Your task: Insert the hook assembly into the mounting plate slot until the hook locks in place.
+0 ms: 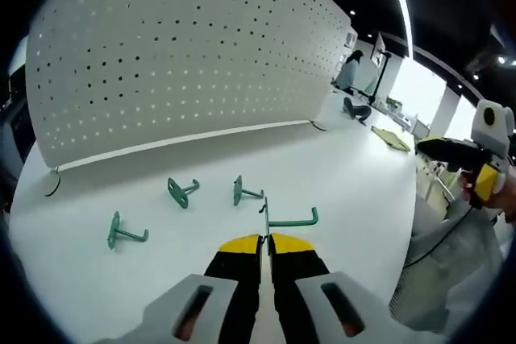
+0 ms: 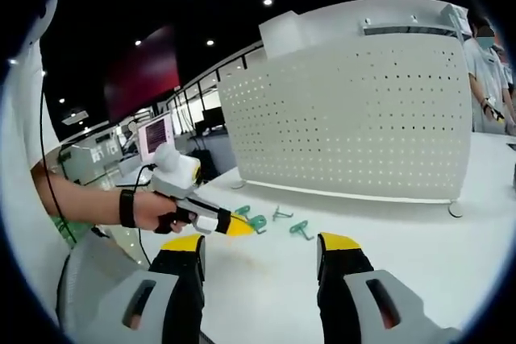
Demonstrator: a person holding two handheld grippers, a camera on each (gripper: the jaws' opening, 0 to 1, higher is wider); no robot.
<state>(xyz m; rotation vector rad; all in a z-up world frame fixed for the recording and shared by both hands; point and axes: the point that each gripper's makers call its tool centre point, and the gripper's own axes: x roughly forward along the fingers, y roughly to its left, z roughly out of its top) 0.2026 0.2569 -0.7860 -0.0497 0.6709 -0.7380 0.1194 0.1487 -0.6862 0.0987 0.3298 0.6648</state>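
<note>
In the left gripper view, three loose green hooks [image 1: 126,233] lie in a row on the white table [image 1: 355,167] before an upright white pegboard [image 1: 177,46]. The left gripper [image 1: 265,241], its yellow-tipped jaws pressed together, clamps a fourth green hook [image 1: 292,220] by its thin metal plate. At far right the right gripper [image 1: 484,159] is partly cut off.

In the right gripper view, the left gripper [image 2: 239,225] shows in a hand [image 2: 153,211]; the right gripper [image 2: 262,249] hangs with jaws wide apart, holding nothing. No writing is legible.
</note>
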